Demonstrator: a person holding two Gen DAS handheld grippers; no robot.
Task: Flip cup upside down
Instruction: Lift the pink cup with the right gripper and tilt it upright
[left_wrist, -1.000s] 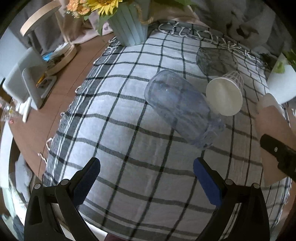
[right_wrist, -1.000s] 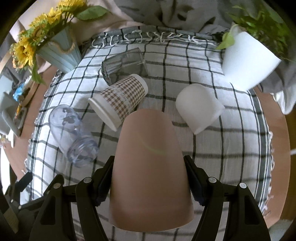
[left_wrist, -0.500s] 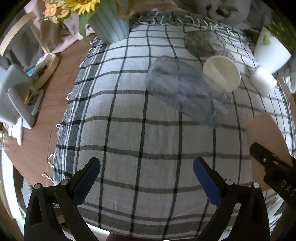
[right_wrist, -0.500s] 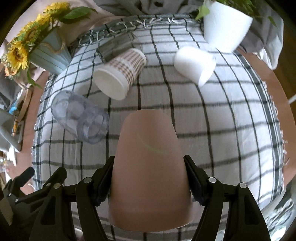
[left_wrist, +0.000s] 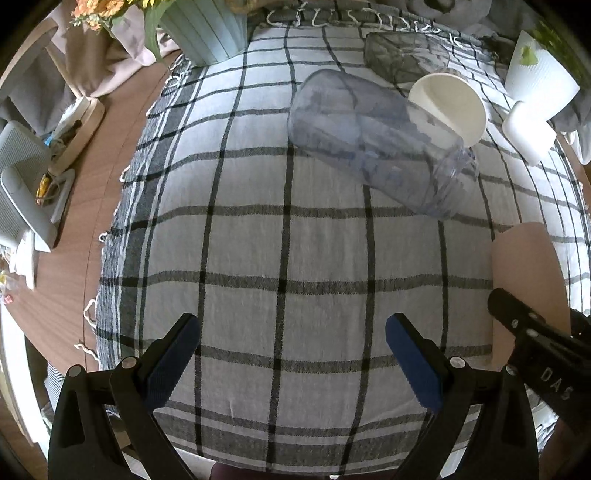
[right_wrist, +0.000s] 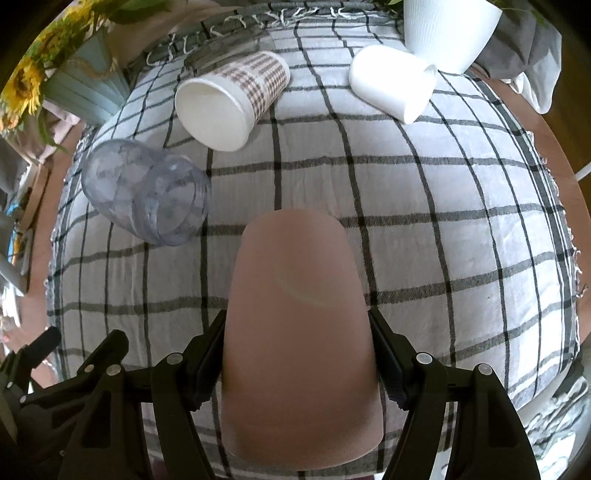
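Observation:
My right gripper (right_wrist: 299, 350) is shut on a pink cup (right_wrist: 295, 317), gripping its sides, closed base pointing away from me, above the checked cloth (right_wrist: 443, 229). The pink cup also shows at the right edge of the left wrist view (left_wrist: 528, 273). My left gripper (left_wrist: 291, 354) is open and empty over the cloth's near part (left_wrist: 288, 258). A clear plastic cup (left_wrist: 373, 144) lies on its side ahead of it.
A checked paper cup (right_wrist: 232, 99), a white cup (right_wrist: 391, 85) and a dark glass (left_wrist: 402, 55) lie on their sides at the far end. A white plant pot (right_wrist: 447, 26) and a sunflower vase (left_wrist: 207, 29) stand at the back corners. Wooden table edge lies left (left_wrist: 92, 206).
Both grippers have pulled back and risen from the cups. The right gripper still holds the pink cup, which now sits nearer the cloth's front.

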